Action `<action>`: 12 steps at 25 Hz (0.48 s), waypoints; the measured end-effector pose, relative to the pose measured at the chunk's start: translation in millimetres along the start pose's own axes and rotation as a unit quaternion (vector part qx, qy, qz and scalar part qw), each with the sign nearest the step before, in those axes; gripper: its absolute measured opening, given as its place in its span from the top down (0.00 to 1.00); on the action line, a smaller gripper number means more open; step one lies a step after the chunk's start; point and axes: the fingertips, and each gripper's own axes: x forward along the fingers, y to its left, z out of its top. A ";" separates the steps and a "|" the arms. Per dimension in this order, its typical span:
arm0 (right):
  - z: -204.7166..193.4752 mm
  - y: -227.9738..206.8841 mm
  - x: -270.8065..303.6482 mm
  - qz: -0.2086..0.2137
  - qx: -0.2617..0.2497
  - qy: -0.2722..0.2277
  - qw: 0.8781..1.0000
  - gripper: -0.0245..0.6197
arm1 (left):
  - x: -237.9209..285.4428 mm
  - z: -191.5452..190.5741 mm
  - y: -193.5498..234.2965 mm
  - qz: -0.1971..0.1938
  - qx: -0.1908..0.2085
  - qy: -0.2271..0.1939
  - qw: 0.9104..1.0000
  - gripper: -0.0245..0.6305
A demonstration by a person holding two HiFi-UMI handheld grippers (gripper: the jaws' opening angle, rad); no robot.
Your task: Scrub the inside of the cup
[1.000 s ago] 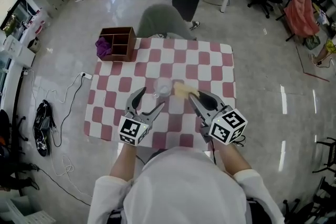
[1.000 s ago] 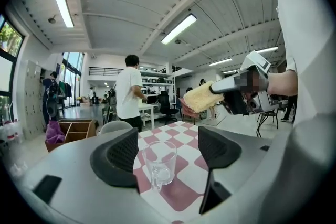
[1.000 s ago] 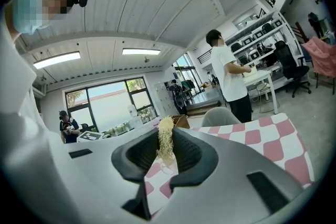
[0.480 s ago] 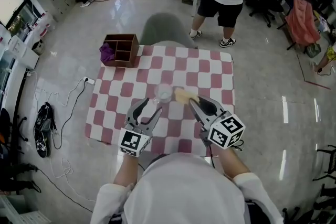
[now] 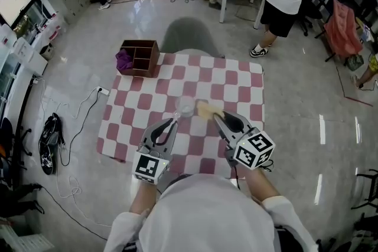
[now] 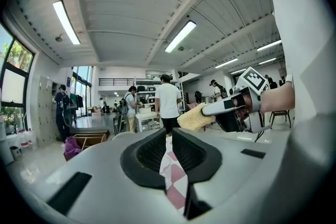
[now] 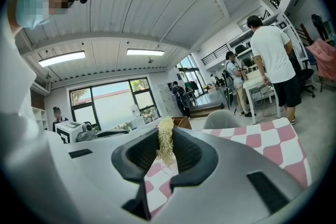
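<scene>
Near the middle of the table (image 5: pixel 236 77), which is covered by a red-and-white chequered cloth, stands the clear plastic cup (image 5: pixel 185 106). As far as its faint outline lets me judge, it is upright, long axis vertical, mouth up toward the head camera. By my reading, scrubbing has not begun: the yellow rectangular sponge (image 5: pixel 207 109) lies at the cup's 3 o'clock, just beside its wall and outside it, not in the mouth. The right gripper (image 5: pixel 218 117) has its jaws clenched on the sponge's rear end, which shows edge-on between them in the right gripper view. The sponge's long axis runs from those jaws toward 10 o'clock, its free end aimed at the cup. The left gripper (image 5: pixel 172 123) sits at the cup's 7 o'clock with its tips near the cup. Its jaws have just been closing and are drawn together to a thin slit, through which the left gripper view shows only chequered cloth, so I see nothing held, though a pinch on the clear wall cannot be ruled out. Nearly everything is left, I judge: steady the cup, bring the sponge over the rim into the mouth, and work it round the inside
</scene>
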 end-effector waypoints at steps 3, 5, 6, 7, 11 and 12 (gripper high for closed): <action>-0.7 1.4 -0.8 0.002 -0.004 0.000 1.000 0.83 | -1.0 2.7 -3.6 -0.006 -0.002 0.005 1.000 0.89; -0.9 2.5 -2.0 0.002 -0.008 0.001 1.000 0.83 | -1.8 3.0 -6.6 -0.010 -0.002 0.014 1.000 0.90; -1.0 2.8 -2.7 0.001 -0.010 0.001 1.000 0.83 | -2.1 3.6 -7.8 -0.011 -0.002 0.017 1.000 0.90; -1.1 3.0 -3.2 0.001 -0.012 0.003 1.000 0.83 | -2.1 4.3 -8.4 -0.011 -0.001 0.019 1.000 0.90; -3.6 3.8 -2.4 0.000 -0.027 0.013 1.000 0.83 | -0.8 3.1 -8.2 -0.009 0.006 0.030 1.000 0.91; -4.2 3.8 -2.0 0.000 -0.030 0.015 0.999 0.83 | -0.9 3.3 -8.0 -0.009 0.003 0.029 1.000 0.91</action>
